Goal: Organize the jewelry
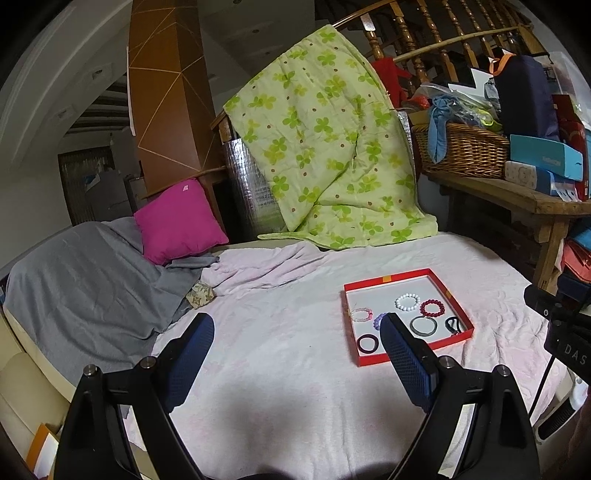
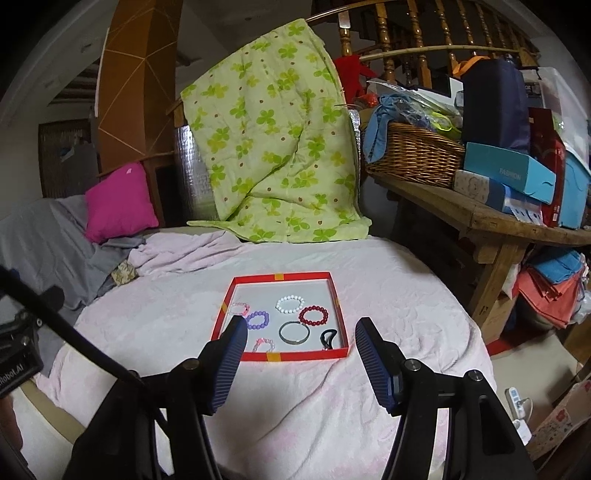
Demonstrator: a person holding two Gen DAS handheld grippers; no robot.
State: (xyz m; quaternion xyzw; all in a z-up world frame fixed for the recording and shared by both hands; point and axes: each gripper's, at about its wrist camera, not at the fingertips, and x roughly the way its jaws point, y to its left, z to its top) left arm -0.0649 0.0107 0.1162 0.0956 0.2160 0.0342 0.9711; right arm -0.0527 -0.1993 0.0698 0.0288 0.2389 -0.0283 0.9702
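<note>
On the pale pink bedspread [image 2: 388, 280], your red tray [image 2: 284, 356] holds the bracelets: white [image 2: 290, 304], dark red [image 2: 313, 315], purple [image 2: 257, 320] and a metal bangle [image 2: 294, 332]. Your left gripper [image 1: 297, 334] and right gripper [image 2: 301, 334] hover before it, jaws spread wide, grasping nothing.

Bed cover [image 2: 388, 288]: pale pink, rumpled, spread straight ahead of the hand-held gripper.
Quilt [image 2: 273, 140]: green clover print, draped over the railing beyond the bed, its lower edge resting on the cover.
Cushion [image 2: 120, 201]: magenta, far ahead to the left, leaning on a grey blanket [image 1: 85, 280].
Wicker basket [image 2: 413, 155]: ahead to the right on a wooden tabletop [image 2: 491, 221], stuffed with clothes.
Blue boxes [image 2: 508, 177]: stacked just right of the basket.
Banister [image 2: 417, 33]: wooden spindles, behind everything.
</note>
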